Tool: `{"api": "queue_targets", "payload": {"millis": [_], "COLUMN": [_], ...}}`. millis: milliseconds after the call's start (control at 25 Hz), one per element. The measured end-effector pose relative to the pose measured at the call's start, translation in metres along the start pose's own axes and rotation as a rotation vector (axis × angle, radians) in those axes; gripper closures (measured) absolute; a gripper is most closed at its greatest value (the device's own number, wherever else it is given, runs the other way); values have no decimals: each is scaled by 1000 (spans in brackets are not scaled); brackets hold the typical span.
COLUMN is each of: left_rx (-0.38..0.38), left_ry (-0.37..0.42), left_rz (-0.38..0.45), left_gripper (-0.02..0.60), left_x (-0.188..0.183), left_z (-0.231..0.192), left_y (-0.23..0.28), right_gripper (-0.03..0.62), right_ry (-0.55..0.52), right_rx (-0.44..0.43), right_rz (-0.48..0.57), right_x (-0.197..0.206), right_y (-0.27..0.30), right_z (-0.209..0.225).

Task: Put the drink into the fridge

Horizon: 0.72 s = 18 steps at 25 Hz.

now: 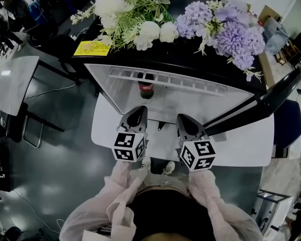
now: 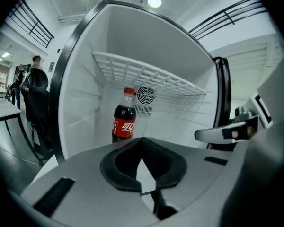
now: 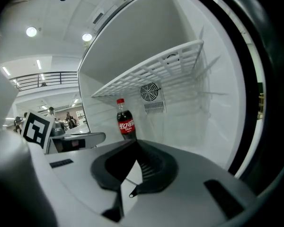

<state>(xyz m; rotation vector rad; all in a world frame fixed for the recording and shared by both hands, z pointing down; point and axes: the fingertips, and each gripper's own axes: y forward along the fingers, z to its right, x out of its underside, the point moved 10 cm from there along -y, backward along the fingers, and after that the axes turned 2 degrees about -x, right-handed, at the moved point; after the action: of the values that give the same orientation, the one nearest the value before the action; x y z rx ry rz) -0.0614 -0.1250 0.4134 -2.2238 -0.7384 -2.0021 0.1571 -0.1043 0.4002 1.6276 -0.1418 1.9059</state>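
Drink bottle (image 1: 146, 88) standing inside the open fridge (image 1: 200, 104)
Sits upright under the wire shelf (image 2: 146, 77); left gripper (image 1: 139, 110) and right gripper (image 1: 186, 118) fingers squeezed shut, holding nothing.

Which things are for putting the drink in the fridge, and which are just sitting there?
For the job: cola bottle, fridge, fridge door, left gripper and right gripper, both shut and empty.
Just there: white flowers, purple flowers, yellow sign.

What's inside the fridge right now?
One cola bottle stands upright in the fridge, beneath a bare wire shelf, with a round fan vent on the back wall behind it. The bottle's base and the near floor are covered in both gripper views.
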Motion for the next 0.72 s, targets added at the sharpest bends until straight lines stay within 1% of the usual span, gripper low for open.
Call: {"api": "queue_targets", "payload": {"millis": [160,320,440,600,720], "left_rx": [7,33,50,52,52], "left_ry": [-8,-12,-25,-29,-35], "left_rz": [7,19,8,-8,-12], "left_gripper": [572,572,572,572,572], "left_x": [-5,-6,-5,-1,1], "left_z": [-4,-6,-5,-6,-7], "left_y": [-12,-20,-24,-28,-28], "right_gripper": [583,583,583,583,584], "right_ry": [-7,-15,-20,-24,-2], "right_rx": [-3,-5,0,5,-3], "right_rz": [27,54,67,69,69], "right_x": [-7,-14,-16,-16,-14], "right_y": [0,-1,-2,-4,-5], "right_z": [2,5,7,8,9]}}
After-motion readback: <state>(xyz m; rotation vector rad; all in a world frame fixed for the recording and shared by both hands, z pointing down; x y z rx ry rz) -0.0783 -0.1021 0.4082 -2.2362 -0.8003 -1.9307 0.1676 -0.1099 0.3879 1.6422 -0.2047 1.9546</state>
